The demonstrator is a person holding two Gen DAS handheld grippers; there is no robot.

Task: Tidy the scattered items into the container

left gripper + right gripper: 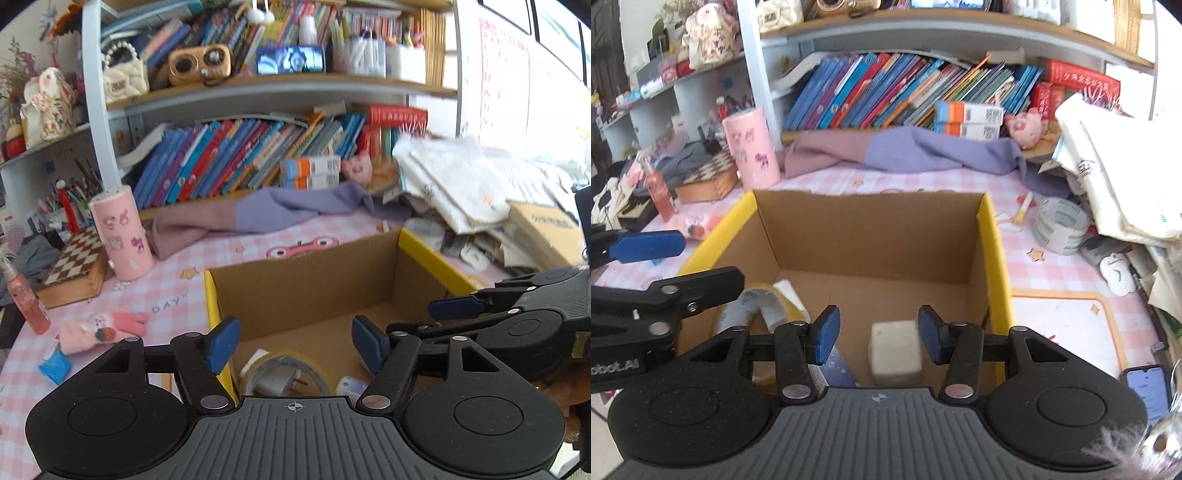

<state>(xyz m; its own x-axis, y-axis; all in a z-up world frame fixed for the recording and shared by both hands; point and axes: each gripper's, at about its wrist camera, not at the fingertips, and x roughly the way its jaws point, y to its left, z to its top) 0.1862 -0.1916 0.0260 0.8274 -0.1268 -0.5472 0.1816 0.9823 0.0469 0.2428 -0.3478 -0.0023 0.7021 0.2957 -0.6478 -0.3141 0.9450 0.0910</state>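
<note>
Where visible: tape roll (284, 373), white block (895, 350) in cardboard box (871, 236).

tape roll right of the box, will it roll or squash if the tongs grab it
The tape roll lies flat on its side face on the pink tablecloth, so a push would probably slide it rather than roll it. Its hollow ring looks fairly stiff and light; gripping across one wall seems likelier to hold than spanning the whole ring.

Left gripper (293, 345) jaws apart, empty, above cardboard box (303, 288); tape roll (284, 373) and white plug (277, 382) inside box.
</note>
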